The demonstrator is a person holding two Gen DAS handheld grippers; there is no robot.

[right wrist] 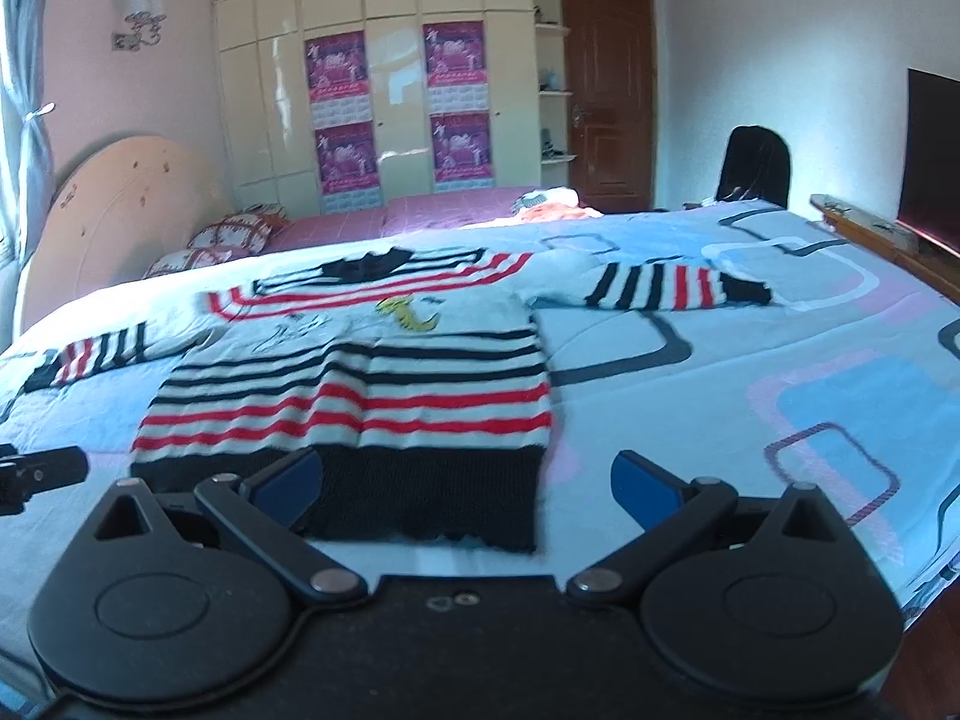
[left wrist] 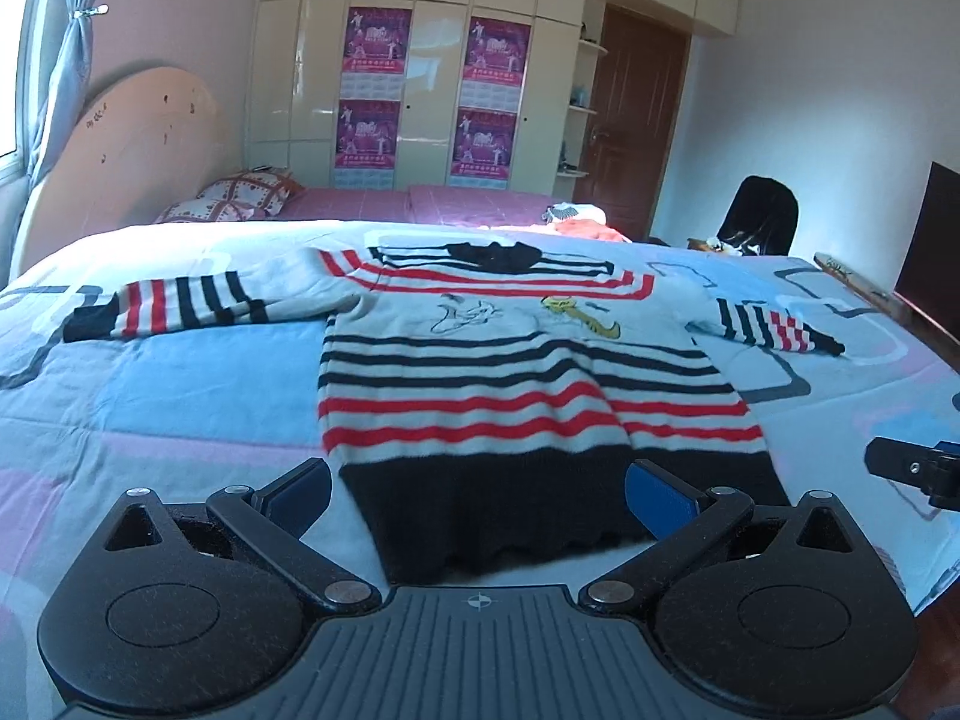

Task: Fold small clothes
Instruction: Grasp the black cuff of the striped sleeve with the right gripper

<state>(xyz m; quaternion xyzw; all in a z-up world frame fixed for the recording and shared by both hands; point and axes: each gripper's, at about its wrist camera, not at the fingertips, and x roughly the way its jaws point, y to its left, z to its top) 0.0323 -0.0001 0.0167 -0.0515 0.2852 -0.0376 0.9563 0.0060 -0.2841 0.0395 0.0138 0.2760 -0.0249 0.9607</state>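
Nearest me, my left gripper (left wrist: 477, 495) has its fingers spread wide and empty over the black hem of the striped sweater (left wrist: 510, 372), and my right gripper (right wrist: 468, 489) is just as wide, straddling the hem's right corner. The sweater lies flat on the blue patterned bedspread (right wrist: 750, 360), both sleeves stretched out sideways.

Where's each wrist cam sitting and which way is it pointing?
Left wrist: low at the near bed edge, facing the sweater hem straight on; own open left hand-held gripper shows, and the right unit's tip at the right border.
Right wrist: further right, hem under its left finger; open right hand-held gripper shows.
Shared: sweater, bed, wardrobe.
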